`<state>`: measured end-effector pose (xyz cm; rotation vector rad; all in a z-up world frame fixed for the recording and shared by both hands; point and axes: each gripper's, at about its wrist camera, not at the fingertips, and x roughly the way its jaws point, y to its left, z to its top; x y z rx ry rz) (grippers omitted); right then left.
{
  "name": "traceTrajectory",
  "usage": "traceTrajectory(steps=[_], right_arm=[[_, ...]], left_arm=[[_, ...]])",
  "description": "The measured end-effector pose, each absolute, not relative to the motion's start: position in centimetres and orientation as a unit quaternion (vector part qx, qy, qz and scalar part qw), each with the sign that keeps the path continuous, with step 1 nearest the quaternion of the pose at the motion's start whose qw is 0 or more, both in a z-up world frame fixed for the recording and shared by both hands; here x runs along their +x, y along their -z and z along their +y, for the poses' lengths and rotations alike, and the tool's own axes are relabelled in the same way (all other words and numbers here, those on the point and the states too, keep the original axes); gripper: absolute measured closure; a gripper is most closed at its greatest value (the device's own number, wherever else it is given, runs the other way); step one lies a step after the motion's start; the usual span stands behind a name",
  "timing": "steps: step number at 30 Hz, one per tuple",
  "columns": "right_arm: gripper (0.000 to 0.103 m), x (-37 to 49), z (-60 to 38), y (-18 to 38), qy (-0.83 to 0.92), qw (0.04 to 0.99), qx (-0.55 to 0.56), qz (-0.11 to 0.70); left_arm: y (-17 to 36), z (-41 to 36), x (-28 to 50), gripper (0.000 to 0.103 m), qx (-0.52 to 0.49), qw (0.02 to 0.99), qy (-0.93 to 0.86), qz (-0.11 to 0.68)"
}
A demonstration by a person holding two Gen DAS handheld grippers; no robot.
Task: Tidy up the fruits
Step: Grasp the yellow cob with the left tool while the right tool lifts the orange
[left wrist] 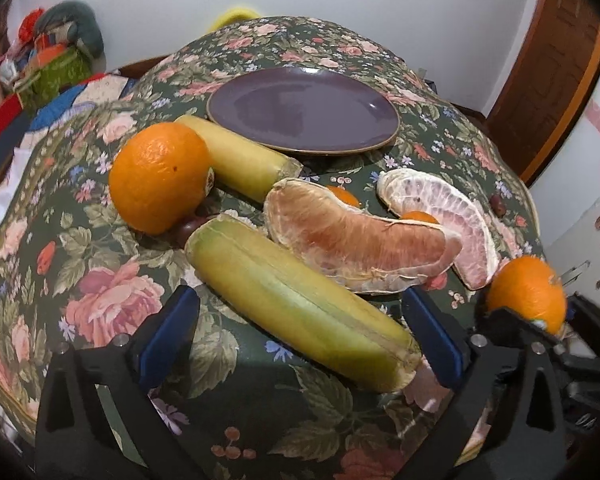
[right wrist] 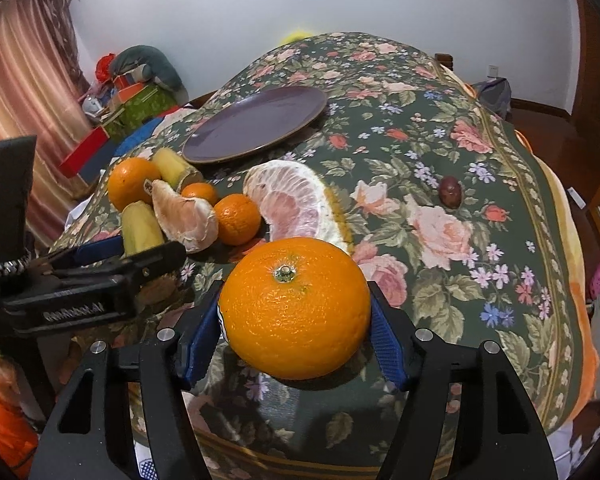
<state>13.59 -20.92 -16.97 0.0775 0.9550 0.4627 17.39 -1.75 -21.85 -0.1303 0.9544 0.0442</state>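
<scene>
A large orange point(right wrist: 296, 308) sat on the floral-clothed surface point(right wrist: 440, 168), clamped between the blue pads of the right claw point(right wrist: 296, 336). The left claw point(left wrist: 300, 344) stood wide apart around a yellow-green banana piece point(left wrist: 300, 304), not pressing it. Beyond lay 2 pomelo segments point(left wrist: 360, 240) and an empty purple plate point(left wrist: 304, 110).

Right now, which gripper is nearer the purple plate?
Left. The left gripper straddles a banana close below the plate; the right gripper, clamping an orange, sits farther back.
</scene>
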Motion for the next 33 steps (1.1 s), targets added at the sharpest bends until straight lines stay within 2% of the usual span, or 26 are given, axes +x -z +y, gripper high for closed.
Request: traceTrajectory(steps=[6,13,14,16,18,28,33], right_arm=[[0.039,13.5,-21.5,16.0,-0.217,0.868,0.043,0.444],[0.039,13.4,-20.8,15.1,-0.224,0.874,0.038,0.43],[0.039,13.5,-20.8,15.0,-0.225,0.874,0.037,0.429],[0.039,13.5,-20.7,14.9,-0.227,0.875,0.038,0.426],[0.039,13.6,-20.8,14.7,-0.227,0.877,0.038,0.423],[0.039,14.6,-20.9,14.6,-0.229,0.881,0.04,0.413],[0.039,14.8,-20.7,14.7,-0.231,0.88,0.04,0.412]], left_arm=[[21.3,-1.3,16.3,0.0,-0.028,0.891,-0.038,0.452],[20.7,0.8,14.8,0.0,-0.06,0.887,-0.047,0.455],[20.7,0.7,14.9,0.002,-0.059,0.888,-0.047,0.454],[20.8,0.4,15.3,0.011,-0.058,0.887,-0.041,0.456],[21.1,0.2,16.1,0.024,-0.067,0.883,-0.028,0.464],[22.1,0.3,18.4,0.036,-0.071,0.882,-0.032,0.465],[21.6,0.8,17.4,0.052,-0.074,0.882,-0.01,0.466]])
